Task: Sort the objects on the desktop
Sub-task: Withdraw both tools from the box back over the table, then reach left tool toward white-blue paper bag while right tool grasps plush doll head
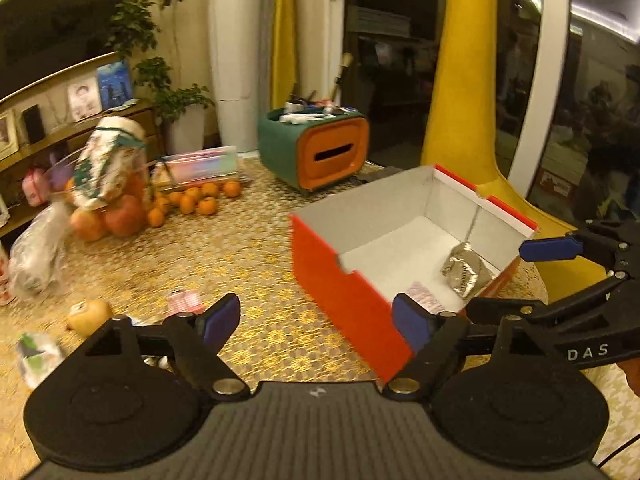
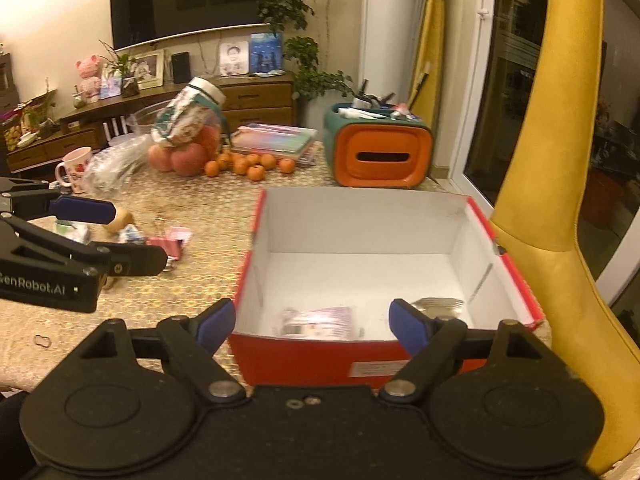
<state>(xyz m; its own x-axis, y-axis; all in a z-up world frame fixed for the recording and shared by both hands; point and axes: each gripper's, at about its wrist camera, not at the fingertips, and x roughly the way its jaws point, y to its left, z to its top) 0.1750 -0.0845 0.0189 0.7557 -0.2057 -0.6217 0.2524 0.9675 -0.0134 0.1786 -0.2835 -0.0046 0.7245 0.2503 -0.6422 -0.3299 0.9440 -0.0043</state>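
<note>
A red box (image 2: 360,216) with a white inside stands open on the patterned tablecloth. In it lie a pink packet (image 2: 316,322) and a crumpled silver foil packet (image 2: 438,306). My right gripper (image 2: 312,324) is open and empty over the box's near wall. My left gripper (image 1: 316,320) is also open and empty, above the cloth by the box's (image 1: 328,276) left corner. The foil packet (image 1: 466,272) shows there too. Loose on the cloth to the left are another pink packet (image 1: 182,300), a yellow fruit (image 1: 90,314) and a white and green packet (image 1: 38,354).
A green and orange organiser (image 1: 312,148) stands behind the box. Small oranges (image 1: 196,200), apples (image 1: 124,216), a tilted jar (image 2: 192,116), a plastic bag (image 2: 112,168) and a mug (image 2: 74,170) crowd the far left. A yellow chair (image 2: 560,200) rises at the right.
</note>
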